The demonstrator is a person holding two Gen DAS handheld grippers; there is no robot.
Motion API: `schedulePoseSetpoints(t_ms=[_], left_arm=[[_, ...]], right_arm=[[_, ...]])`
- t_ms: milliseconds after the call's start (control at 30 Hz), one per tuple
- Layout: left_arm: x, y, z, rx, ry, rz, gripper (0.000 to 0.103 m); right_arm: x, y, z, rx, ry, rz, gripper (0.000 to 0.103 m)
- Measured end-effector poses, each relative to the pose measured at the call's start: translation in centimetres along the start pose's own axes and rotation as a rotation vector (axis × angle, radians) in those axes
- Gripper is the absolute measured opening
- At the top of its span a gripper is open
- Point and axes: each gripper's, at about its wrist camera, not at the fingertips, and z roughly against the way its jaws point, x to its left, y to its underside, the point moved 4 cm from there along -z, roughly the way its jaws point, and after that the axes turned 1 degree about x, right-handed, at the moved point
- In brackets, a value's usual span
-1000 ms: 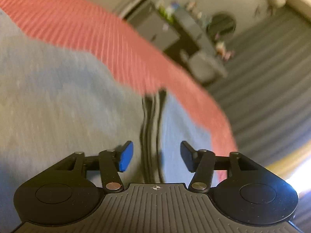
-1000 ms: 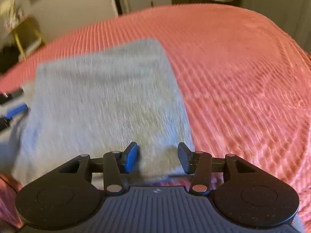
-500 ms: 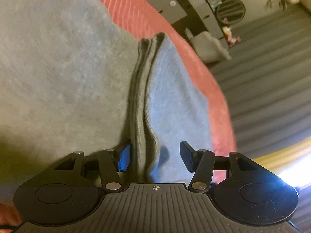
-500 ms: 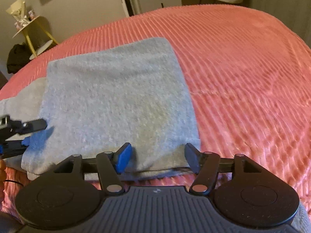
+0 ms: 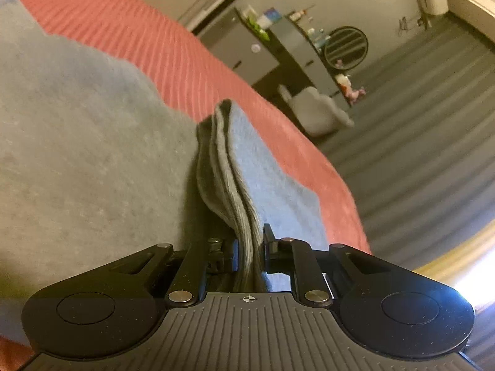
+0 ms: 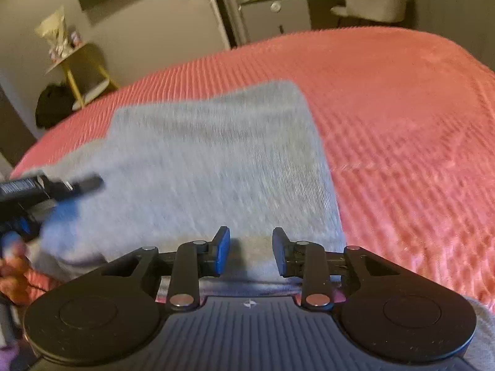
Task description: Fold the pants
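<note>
Pinching a stacked edge of the grey pants (image 5: pixel 92 160), the left gripper (image 5: pixel 250 250) has its jaws drawn in tight on several ribbed layers of cloth, which stand up in a ridge running away from the fingers. Left of that ridge the pants spread broad and flat; right of it a narrower flap lies on the red ribbed bedspread (image 5: pixel 173 52), near the bed's edge. Beyond the bed: a dark desk (image 5: pixel 287 52) with small items on top, a pale chair (image 5: pixel 312 108), striped grey carpet (image 5: pixel 417 117). Right wrist view, left to right: the left gripper (image 6: pixel 58 185) shows at the far left edge, blurred, at the pants' (image 6: pixel 216 160) left side. The folded pants lie as a rough rectangle on the bedspread (image 6: pixel 402 123), bare cover to their right. The right gripper (image 6: pixel 251 252) sits at the pants' near edge, jaws parted with a clear gap, cloth showing between them but not clamped.
</note>
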Motion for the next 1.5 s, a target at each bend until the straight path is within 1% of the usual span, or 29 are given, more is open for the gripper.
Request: schedulePoseSetpoints(t_ms=[67,133,167,233,333,367,433,467,500,533,600,667,700,733,767,833,867,933,967,1000,1033,1067,1133,1233,1267,1333,1400,1433,1500], left_arm=[[0.0,0.3,-0.2,0.013,-0.099,-0.079,0.016],[0.7,0.7,-1.6,0.076,-0.161,-0.067,0.017],[0.8,0.8,-2.1,0.09,-0.17,-0.07,0.017],[0.5,0.7,-1.8,0.077,-0.158,-0.079,0.02],[0.9,0.5,-1.8,0.063,-0.132,-0.031,0.026],[1.4,0.5,-1.4,0.068,-0.129,-0.017,0.027],[2.0,0.6,-1.1,0.071,-0.119,0.018,0.027],[2.0,0.6,-1.0,0.067,-0.122,0.027,0.028],[2.0,0.5,-0.8,0.055,-0.134,0.027,0.03],[1.8,0.3,-0.3,0.029,-0.155,0.017,0.035],[1.6,0.1,0.5,-0.008,-0.207,-0.004,0.041],[1.4,-0.5,1.3,-0.049,-0.291,-0.029,0.042],[1.2,-0.8,1.8,-0.084,-0.327,-0.049,0.044],[1.3,-1.1,2.2,-0.125,-0.366,-0.073,0.052],[1.5,-1.4,2.7,-0.164,-0.414,-0.085,0.055],[2.4,-2.0,3.2,-0.208,-0.474,-0.066,0.056],[3.2,-2.3,3.3,-0.215,-0.484,-0.031,0.056],[4.6,-2.8,3.9,-0.225,-0.478,0.049,0.056],[5.1,-3.1,4.5,-0.238,-0.477,0.075,0.056],[5.6,-3.3,5.1,-0.262,-0.484,0.095,0.057],[6.1,-3.7,5.8,-0.299,-0.495,0.11,0.057],[6.3,-3.9,6.3,-0.329,-0.503,0.119,0.058],[7.1,-4.2,7.6,-0.374,-0.518,0.142,0.059],[8.4,-4.4,8.6,-0.391,-0.526,0.195,0.06],[8.8,-4.4,8.9,-0.395,-0.534,0.209,0.061],[9.4,-4.4,9.5,-0.401,-0.55,0.216,0.061],[9.3,-4.7,9.9,-0.41,-0.563,0.196,0.062],[9.0,-4.8,10.2,-0.42,-0.561,0.168,0.062],[8.5,-5.1,10.9,-0.441,-0.574,0.129,0.063]], right_arm=[[0.3,0.4,-1.2,0.071,0.027,0.036,0.03],[0.6,0.5,-1.6,0.09,0.039,0.054,0.03],[0.8,0.5,-1.6,0.092,0.042,0.058,0.03],[0.7,0.2,-1.3,0.077,0.033,0.039,0.03],[0.5,-0.1,-0.6,0.025,-0.019,0.009,0.033],[0.4,-0.1,-0.9,0.03,-0.01,0.017,0.04],[0.3,0.2,-2.1,0.074,0.029,0.048,0.041],[0.5,0.3,-2.3,0.072,0.032,0.054,0.041],[0.6,0.2,-2.4,0.064,0.036,0.06,0.041],[0.7,0.1,-2.2,0.054,0.035,0.063,0.041],[0.9,-0.6,-1.9,0.01,0.021,0.073,0.041],[1.3,-1.7,-2.0,-0.028,0.018,0.085,0.041],[1.4,-2.2,-2.2,-0.036,0.018,0.088,0.041],[1.6,-2.9,-2.8,-0.042,0.021,0.093,0.041],[1.9,-3.6,-3.4,-0.044,0.029,0.1,0.041],[2.6,-5.4,-5.5,-0.052,0.045,0.125,0.041],[3.0,-6.1,-6.8,-0.049,0.058,0.133,0.041],[3.8,-7.9,-9.2,-0.052,0.077,0.147,0.047],[4.2,-8.7,-10.2,-0.07,0.084,0.152,0.055],[4.7,-9.3,-10.9,-0.088,0.094,0.147,0.06],[5.4,-10.1,-11.5,-0.116,0.104,0.129,0.062],[5.8,-10.5,-11.7,-0.137,0.09,0.125,0.062],[7.4,-10.9,-12.4,-0.141,0.06,0.111,0.062],[10.2,-9.4,-12.2,-0.152,0.0,0.163,0.062],[11.2,-8.2,-11.7,-0.165,-0.024,0.207,0.062],[12.9,-5.0,-10.6,-0.176,-0.038,0.353,0.066],[13.1,-2.5,-9.5,-0.177,-0.082,0.425,0.066],[12.4,-1.5,-8.4,-0.184,-0.114,0.423,0.066],[10.0,-0.9,-7.1,-0.146,-0.172,0.319,0.067]])
